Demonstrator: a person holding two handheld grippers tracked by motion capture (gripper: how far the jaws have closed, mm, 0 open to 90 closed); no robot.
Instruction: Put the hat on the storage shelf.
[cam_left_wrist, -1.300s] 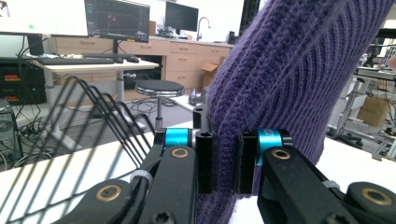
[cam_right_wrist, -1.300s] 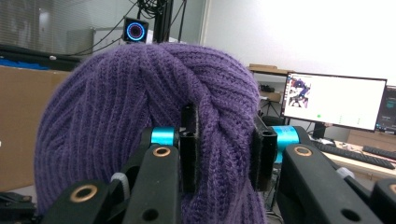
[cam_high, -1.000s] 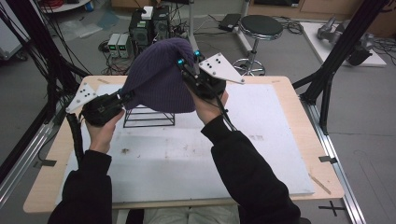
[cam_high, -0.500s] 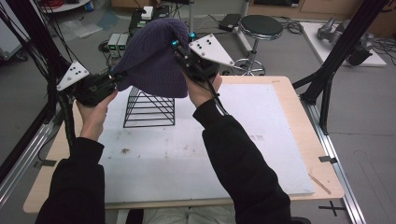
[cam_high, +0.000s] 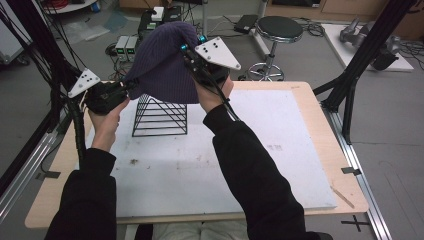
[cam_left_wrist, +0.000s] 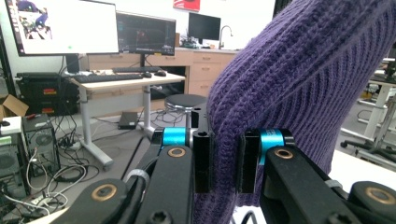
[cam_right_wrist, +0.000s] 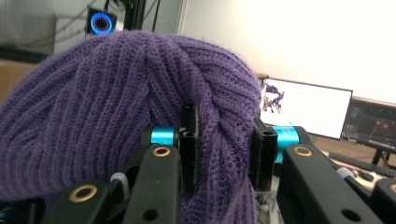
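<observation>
Since a second ago the purple knit beanie (cam_high: 162, 67) has been lifted up and away off the black wire rack (cam_high: 161, 116), so most of the rack is now uncovered on the white desk (cam_high: 280, 150). It's held in the air above the rack's far side, stretched between both hands, pretty much. The left gripper (cam_high: 127, 90) fingers are clamped on the hat's lower edge and the right gripper (cam_high: 190, 52) fingers are pinched on a fold of knit near its top
</observation>
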